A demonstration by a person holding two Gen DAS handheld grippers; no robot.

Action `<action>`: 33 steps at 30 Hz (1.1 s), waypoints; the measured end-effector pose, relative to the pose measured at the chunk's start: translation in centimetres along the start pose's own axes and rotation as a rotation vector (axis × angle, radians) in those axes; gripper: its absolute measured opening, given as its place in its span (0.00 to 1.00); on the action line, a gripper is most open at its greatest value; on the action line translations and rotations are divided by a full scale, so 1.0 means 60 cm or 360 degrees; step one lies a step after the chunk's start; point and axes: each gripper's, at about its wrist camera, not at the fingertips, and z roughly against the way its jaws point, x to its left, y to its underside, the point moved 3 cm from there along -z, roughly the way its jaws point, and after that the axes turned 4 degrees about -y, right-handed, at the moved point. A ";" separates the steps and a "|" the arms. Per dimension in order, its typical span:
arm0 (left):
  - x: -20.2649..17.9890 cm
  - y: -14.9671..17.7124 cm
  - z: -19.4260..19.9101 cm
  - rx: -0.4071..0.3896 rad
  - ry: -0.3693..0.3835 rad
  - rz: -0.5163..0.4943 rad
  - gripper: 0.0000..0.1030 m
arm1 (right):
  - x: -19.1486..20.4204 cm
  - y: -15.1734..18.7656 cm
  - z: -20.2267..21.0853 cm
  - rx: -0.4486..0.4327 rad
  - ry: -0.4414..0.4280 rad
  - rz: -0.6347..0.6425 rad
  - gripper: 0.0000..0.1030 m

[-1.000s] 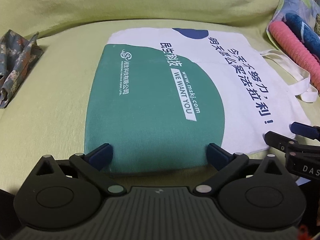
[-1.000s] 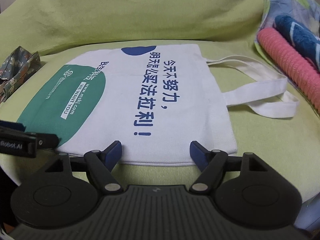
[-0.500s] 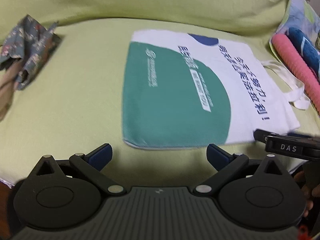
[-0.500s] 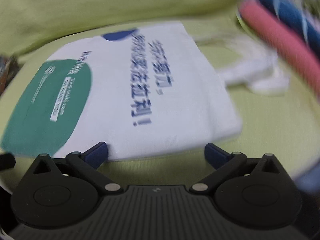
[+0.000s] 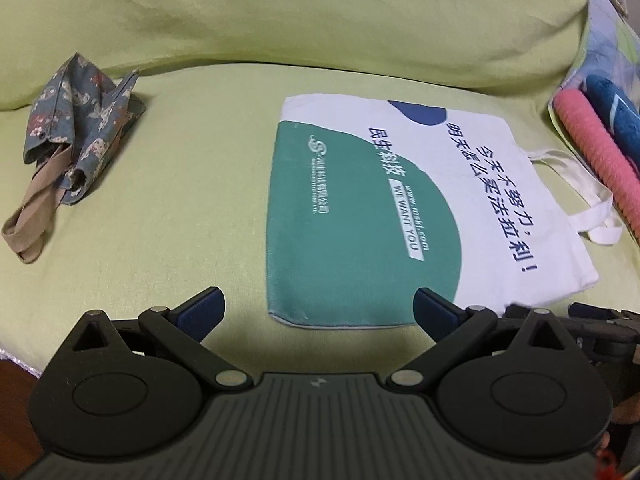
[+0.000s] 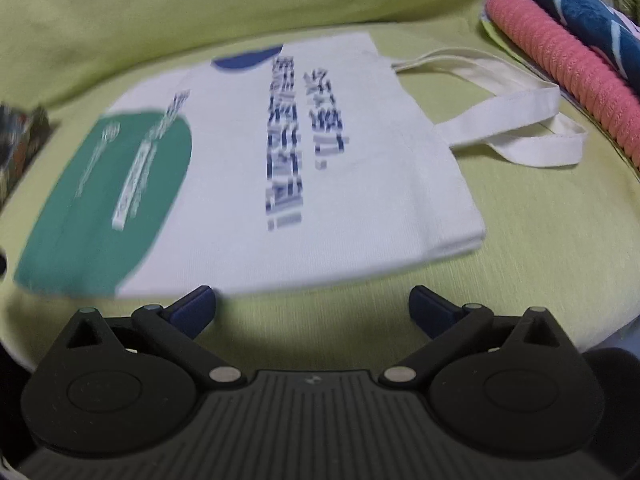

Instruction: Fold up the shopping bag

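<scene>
A white shopping bag [image 5: 472, 184] with a green patch and blue lettering lies flat on the yellow-green cushion; its white handles [image 5: 588, 208] trail off to the right. My left gripper [image 5: 318, 310] hovers open just short of the bag's near green edge, nothing between its fingers. In the right wrist view the same bag [image 6: 360, 160] looks blurred, its handles [image 6: 516, 120] at the right. My right gripper [image 6: 312, 306] is open just short of the bag's near white edge. The right gripper's body [image 5: 592, 324] shows at the lower right of the left wrist view.
A crumpled floral cloth bag [image 5: 76, 128] with a tan strap lies far left on the cushion [image 5: 180, 208]. A pink ribbed roll [image 5: 596, 152] and a blue towel [image 6: 588, 20] sit against the right side. The backrest [image 5: 320, 12] rises behind.
Both grippers have pulled back and away from the bag's near edge, which was between their fingers a second ago. The left view has swung left, bringing the floral bag into fuller sight.
</scene>
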 end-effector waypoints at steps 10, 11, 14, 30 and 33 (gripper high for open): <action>-0.067 0.011 -0.005 -0.0019 0.0053 -0.0193 0.98 | -0.024 0.020 0.083 -0.0210 0.0014 0.0048 0.99; -0.070 0.009 -0.004 -0.0031 0.0071 -0.0212 0.98 | -0.027 0.018 0.090 -0.0245 0.0001 0.0046 0.99; -0.072 0.000 -0.002 -0.0069 0.0134 -0.0261 0.98 | -0.033 0.009 0.103 -0.0333 -0.0063 0.0030 0.99; 0.048 -0.114 -0.121 0.0023 0.0274 -0.0090 0.80 | -0.073 -0.076 0.049 -0.0304 -0.0261 -0.0005 0.46; 0.075 -0.142 -0.172 0.0077 0.0292 -0.0070 0.80 | -0.100 -0.106 0.022 -0.0250 -0.0271 -0.0002 0.42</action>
